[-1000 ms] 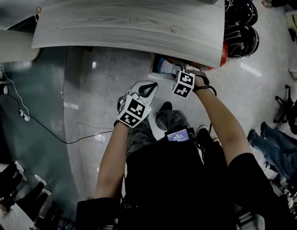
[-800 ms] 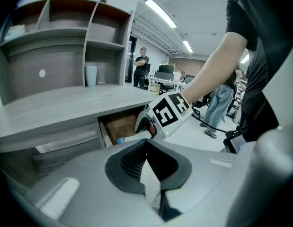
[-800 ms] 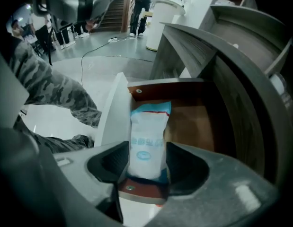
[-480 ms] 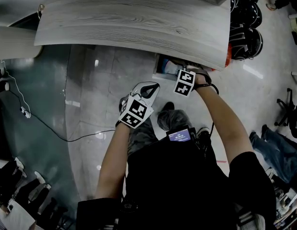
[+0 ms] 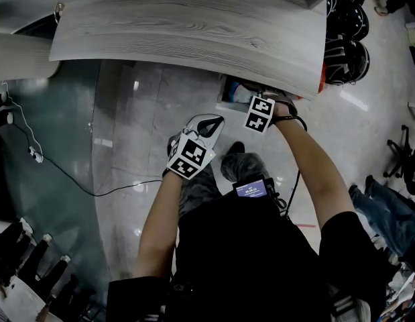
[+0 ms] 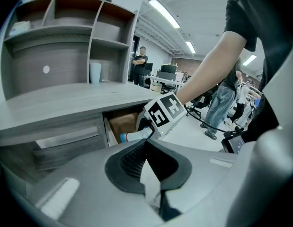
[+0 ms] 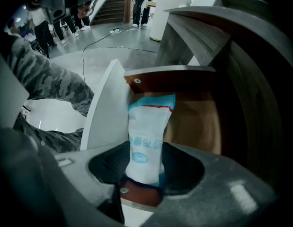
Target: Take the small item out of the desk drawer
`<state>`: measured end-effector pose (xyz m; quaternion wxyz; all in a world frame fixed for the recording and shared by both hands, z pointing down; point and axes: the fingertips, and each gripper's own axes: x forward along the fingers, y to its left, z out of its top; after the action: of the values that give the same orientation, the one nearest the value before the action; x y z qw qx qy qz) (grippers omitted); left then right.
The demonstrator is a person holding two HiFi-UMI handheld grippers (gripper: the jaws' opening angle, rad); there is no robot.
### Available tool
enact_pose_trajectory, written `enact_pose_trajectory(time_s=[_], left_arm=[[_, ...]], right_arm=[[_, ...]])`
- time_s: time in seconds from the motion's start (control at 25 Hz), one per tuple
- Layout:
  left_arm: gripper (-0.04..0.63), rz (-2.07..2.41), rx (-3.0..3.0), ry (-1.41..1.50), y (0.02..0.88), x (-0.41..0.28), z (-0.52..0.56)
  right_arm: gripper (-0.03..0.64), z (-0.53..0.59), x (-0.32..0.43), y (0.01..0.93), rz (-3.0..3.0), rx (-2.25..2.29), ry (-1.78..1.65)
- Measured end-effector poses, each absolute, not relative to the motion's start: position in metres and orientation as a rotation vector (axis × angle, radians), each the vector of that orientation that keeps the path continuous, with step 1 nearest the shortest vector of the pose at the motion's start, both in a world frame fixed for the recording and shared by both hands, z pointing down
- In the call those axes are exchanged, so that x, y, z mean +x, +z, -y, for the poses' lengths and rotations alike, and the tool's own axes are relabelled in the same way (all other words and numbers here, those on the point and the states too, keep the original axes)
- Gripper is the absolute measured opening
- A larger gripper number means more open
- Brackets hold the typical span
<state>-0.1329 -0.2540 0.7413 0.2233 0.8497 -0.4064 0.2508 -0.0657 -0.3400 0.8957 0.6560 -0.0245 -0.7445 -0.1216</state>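
Glossy grey floor tiles fill most of the head view. A pale wood desk top runs across from 10 to 1 o'clock, and a thin black cable snakes along at 8 o'clock. Tucked under the desk's edge at 1 o'clock is the drawer, pulled open.

We've got our right gripper pointing steeply down into it, with its marker cube showing just outside the drawer. In the right gripper view the small item, a white packet with blue ends, stands upright right between the jaws. It's just beside a white panel of the drawer at its 9 o'clock, and the brown drawer bottom is at its 3 o'clock. The jaws are wide apart and have just been closing in a bit around the packet, but we don't see the pads squeezing it.

Our left gripper hangs over the floor at 8 o'clock of the right one, well apart from the drawer. Its jaw tips are together with nothing in them.
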Motion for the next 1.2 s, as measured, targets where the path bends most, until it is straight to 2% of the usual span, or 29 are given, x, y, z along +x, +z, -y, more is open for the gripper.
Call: enact_pose_trajectory(time_s=[0.4, 1.2], left_arm=[[0.003, 1.125, 2.34, 0.694, 0.74, -0.143, 0.254], [0.003, 1.1, 2.365, 0.721, 0.704, -0.139, 0.257]], right_arm=[[0.179, 0.34, -0.066, 0.893, 1.694, -0.036, -0.277], [0.178, 0.328, -0.066, 0.832, 1.763, 0.003, -0.249]])
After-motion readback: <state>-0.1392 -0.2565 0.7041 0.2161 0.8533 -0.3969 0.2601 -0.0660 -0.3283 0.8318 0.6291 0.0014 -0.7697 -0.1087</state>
